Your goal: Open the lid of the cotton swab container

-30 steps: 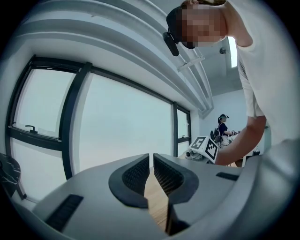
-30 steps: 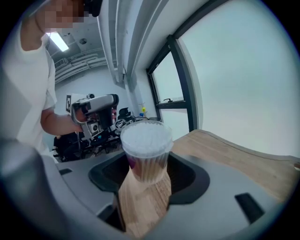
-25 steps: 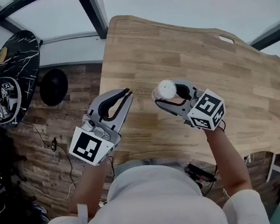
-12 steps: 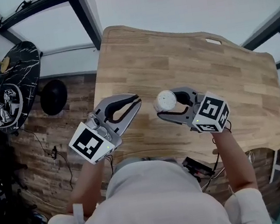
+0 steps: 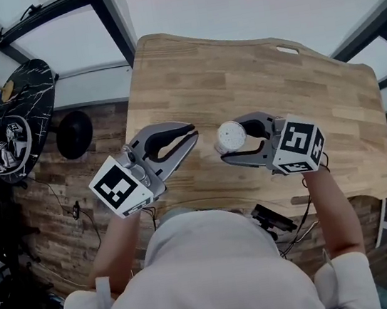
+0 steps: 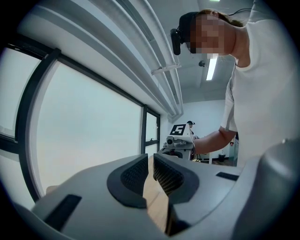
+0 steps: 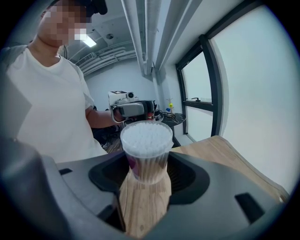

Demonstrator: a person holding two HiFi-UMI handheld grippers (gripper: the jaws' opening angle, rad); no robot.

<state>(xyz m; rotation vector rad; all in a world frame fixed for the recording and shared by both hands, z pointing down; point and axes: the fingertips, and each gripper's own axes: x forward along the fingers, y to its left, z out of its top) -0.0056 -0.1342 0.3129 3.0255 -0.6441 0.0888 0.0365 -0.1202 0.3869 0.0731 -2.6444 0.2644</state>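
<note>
The cotton swab container [image 5: 232, 136] is a small clear tub packed with white swabs [image 7: 146, 143], and its round white top faces up. My right gripper [image 5: 228, 138] is shut on its lower body [image 7: 146, 176] and holds it over the wooden table [image 5: 239, 71]. My left gripper [image 5: 192, 134] is shut with nothing between its pads [image 6: 136, 174]. It points at the container from the left, a short gap away. The right gripper's marker cube [image 6: 178, 130] shows beyond the left jaws.
The table's near edge [image 5: 208, 202] runs just in front of my body. A black round side table [image 5: 14, 112] with small items and a dark round object [image 5: 75, 134] stand on the brick-patterned floor to the left. Cables [image 5: 78, 203] lie there too.
My left gripper has moved right, closer to the container. The right gripper has shifted slightly toward me, still holding the container.
</note>
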